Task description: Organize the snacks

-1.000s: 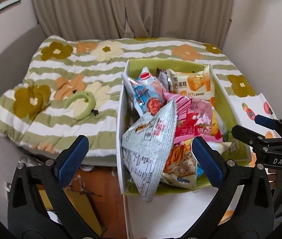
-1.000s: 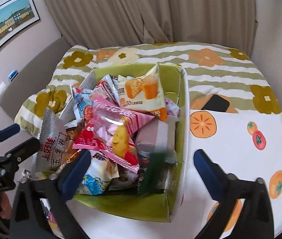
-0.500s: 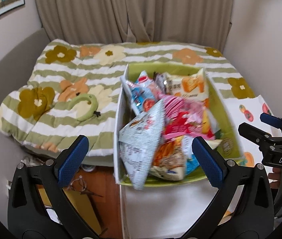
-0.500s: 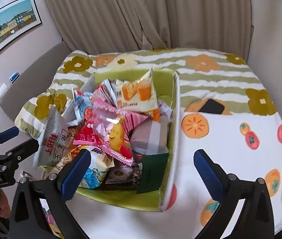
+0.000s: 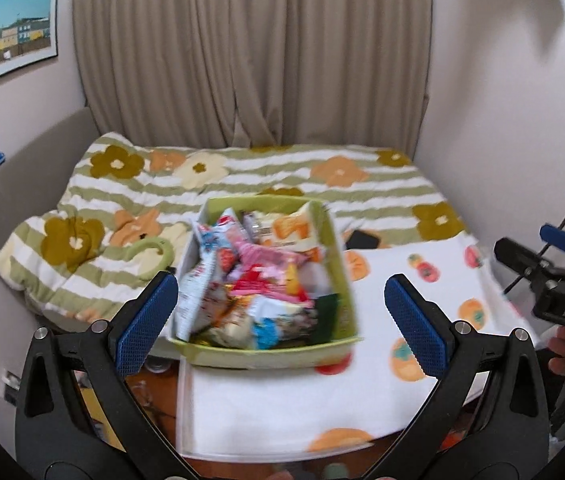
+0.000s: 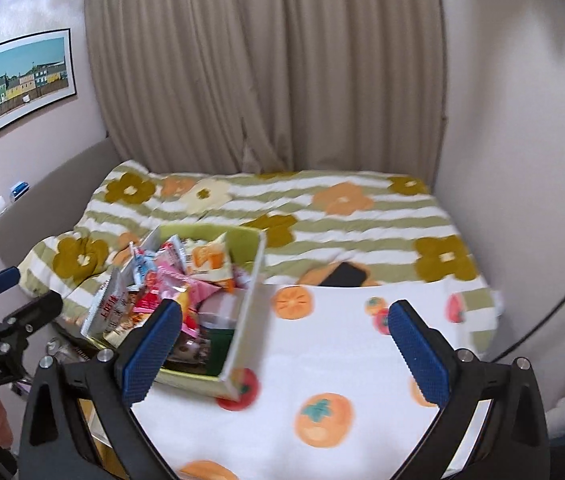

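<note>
- The snacks point(image 5: 250, 280) sit heaped in the green box point(image 5: 266, 350), packets piled above its rim; no loose packet shows on the bedding around it.
- The box rests on the near part of the bed, half on the white fruit-print cloth point(image 6: 346, 360) and half by the striped quilt point(image 6: 322, 208), its near-left corner close to the bed's edge.
- Its long axis runs away from you, from the near short wall toward the curtain.
- A silver packet point(image 5: 196, 296) stands tall against the box's left wall and leans out over it; it is the packet nearest your left side.
- From your left gripper point(image 5: 280, 312), the box lies straight ahead, centred between the two blue pads and beyond their tips. Jaws are spread wide and hold nothing.
- From your right gripper point(image 6: 282, 344), the box lies ahead and to the left, its near corner partly behind the left pad point(image 6: 152, 352); bare cloth fills most of the gap. These jaws are also spread wide and empty.
- So I judge your left gripper better lined up on the box; the right would have to swing left to meet it.
- A heaped box with nothing outside fits either snacks gathered in or snacks waiting to be sorted out; the views do not settle which.
- A dark phone point(image 6: 342, 274) lies on the quilt right of the box, well apart from it.
</note>
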Motion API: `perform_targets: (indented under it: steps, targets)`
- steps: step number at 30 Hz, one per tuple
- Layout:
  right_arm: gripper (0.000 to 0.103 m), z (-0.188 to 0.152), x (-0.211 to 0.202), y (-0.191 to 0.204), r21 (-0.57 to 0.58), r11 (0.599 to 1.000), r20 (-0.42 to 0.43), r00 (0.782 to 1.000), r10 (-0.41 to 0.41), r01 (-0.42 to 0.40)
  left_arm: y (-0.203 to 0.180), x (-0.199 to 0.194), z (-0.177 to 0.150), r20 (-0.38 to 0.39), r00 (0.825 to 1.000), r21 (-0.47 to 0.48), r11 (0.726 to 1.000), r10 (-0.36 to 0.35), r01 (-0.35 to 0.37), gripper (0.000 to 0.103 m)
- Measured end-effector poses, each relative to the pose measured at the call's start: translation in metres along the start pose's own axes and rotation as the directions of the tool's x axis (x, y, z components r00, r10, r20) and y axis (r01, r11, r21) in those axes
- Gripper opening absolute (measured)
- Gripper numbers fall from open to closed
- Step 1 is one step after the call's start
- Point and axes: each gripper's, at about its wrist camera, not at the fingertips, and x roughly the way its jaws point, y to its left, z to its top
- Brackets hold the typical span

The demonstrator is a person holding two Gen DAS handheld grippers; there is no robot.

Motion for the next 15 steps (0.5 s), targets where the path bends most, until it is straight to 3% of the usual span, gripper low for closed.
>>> perform_targets:
  steps: [7,15]
  targets:
    - [0.102,-0.025,-0.042,-0.028,-0.001,0.999,0.026,0.999,-0.047,0.047,-0.038,-0.046,-0.023,0.068,0.998,0.003,1.0,0.017,-0.017,0.103]
    - [0.102,-0.048,-0.068,-0.052,0.02,0.997,0.044,0.997,-0.069,0.068,-0.062,-0.061,-0.04,0.08,0.995,0.033,0.998,0.057,-0.06,0.103]
